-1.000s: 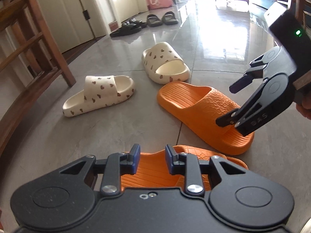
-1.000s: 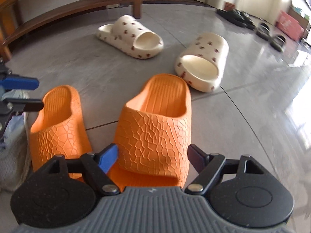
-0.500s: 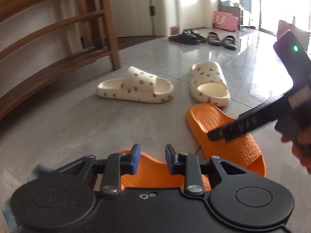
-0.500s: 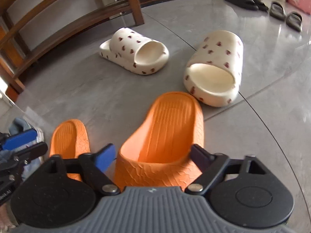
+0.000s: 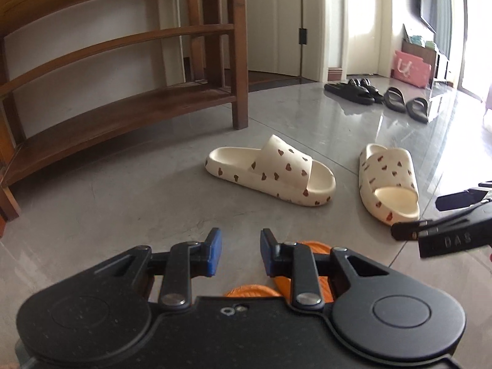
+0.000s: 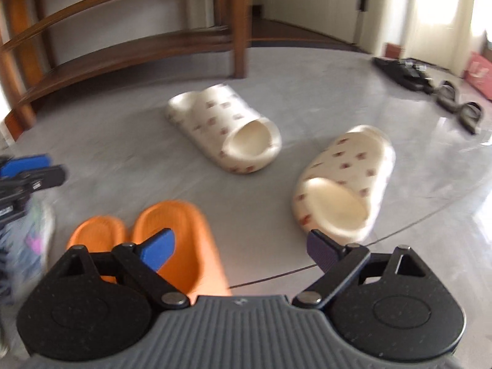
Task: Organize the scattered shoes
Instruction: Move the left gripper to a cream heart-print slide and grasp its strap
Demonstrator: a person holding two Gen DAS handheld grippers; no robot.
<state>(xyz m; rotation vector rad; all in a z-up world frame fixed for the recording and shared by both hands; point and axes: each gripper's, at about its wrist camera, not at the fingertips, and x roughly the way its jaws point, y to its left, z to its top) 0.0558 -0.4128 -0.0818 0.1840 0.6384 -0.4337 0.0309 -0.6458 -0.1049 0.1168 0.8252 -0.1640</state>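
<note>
Lying side by side on the floor (image 6: 123,153), the two orange slippers (image 6: 172,240) sit just under both grippers, heels pointing toward the wooden shoe rack (image 5: 123,98); the pair looks aligned, though their toe ends are hidden by the tool bodies; the cream heart-print slippers (image 5: 270,172) lie apart from each other at different angles, one sideways, one (image 5: 389,181) nearer the right gripper (image 6: 240,246). Right gripper fingers stand wide apart, holding nothing; left gripper (image 5: 236,252) fingers are narrowly apart, also empty, with orange showing just below them.

Risks, as judged: right wrist view is motion-blurred, so a fast swing could clip the orange pair and knock it askew; soft foam may squash and slip under a narrow pinch; glossy tile lets a nudged slipper slide; black sandals (image 5: 378,97) farther off remain on the floor near the doorway.
</note>
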